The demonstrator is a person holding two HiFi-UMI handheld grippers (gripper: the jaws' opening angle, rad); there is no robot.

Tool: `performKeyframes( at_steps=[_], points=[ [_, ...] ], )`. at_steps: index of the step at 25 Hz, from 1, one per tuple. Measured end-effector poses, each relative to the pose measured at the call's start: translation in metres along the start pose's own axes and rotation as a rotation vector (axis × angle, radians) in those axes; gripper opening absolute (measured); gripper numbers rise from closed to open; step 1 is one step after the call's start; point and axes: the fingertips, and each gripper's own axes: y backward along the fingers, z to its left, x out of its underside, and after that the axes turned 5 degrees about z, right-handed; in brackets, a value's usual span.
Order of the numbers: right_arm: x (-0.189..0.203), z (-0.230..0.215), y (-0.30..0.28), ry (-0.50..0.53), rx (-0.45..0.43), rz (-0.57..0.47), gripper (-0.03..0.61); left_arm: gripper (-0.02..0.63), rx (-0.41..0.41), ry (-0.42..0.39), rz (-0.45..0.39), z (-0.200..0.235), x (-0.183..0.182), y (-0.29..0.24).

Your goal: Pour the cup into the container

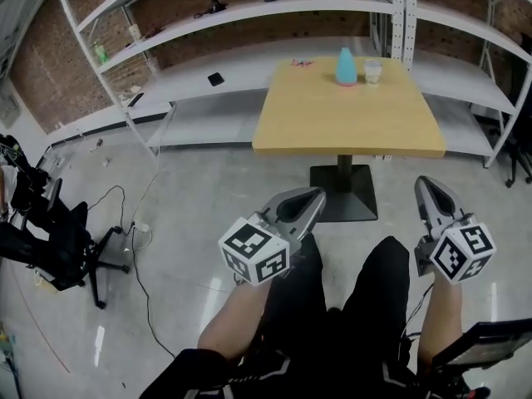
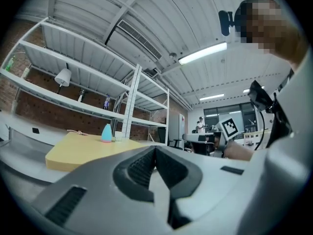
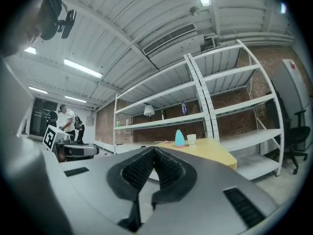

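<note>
The small clear plastic cup stands near the far edge of the square light-wood table, upright, just beside a teal, cone-shaped container with a pink base; the cup is on the container's right in the head view. Neither of my tongs is near them. My left tongs hang over the grey floor in front of the table's black pedestal foot. Their ribbed black pads are pressed together at the tips with nothing between them. My right tongs are level with them on the other side, also closed tip to tip and empty, touching nothing. Both point toward the table, well apart from the cup. White metal shelves line the brick wall behind.
</note>
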Motion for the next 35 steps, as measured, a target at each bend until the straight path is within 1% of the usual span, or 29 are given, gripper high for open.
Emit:
performKeyframes(
  at_steps=[7,13,16,21,24,27,30,35],
  points=[
    [-0.009,-0.032,-0.051,0.017,0.043,0.022,0.0,0.002,0.027,0.009,-0.018,0.06,-0.016,-0.049],
    [-0.017,-0.058,-0.087,0.04,0.067,0.044,0.0,0.002,0.055,0.009,-0.04,0.1,-0.035,-0.096],
    [-0.018,-0.076,-0.108,0.036,0.071,0.055,0.0,0.002,0.066,-0.002,-0.028,0.116,-0.042,-0.121],
    [-0.027,-0.098,-0.147,0.041,0.062,0.034,0.0,0.002,0.074,-0.007,-0.009,0.145,-0.048,-0.155],
    [-0.032,-0.112,-0.17,0.044,0.052,0.037,0.0,0.002,0.07,-0.017,0.015,0.163,-0.05,-0.174],
    [-0.039,-0.126,-0.193,0.048,0.044,0.035,0.002,0.002,0.076,-0.006,0.023,0.18,-0.055,-0.19],
    [-0.046,-0.14,-0.216,0.052,0.054,0.026,0.002,0.002,0.076,0.005,0.022,0.2,-0.061,-0.203],
    [-0.052,-0.164,-0.252,0.022,0.067,0.021,0.003,0.002,0.077,-0.013,0.039,0.228,-0.069,-0.225]
  ],
)
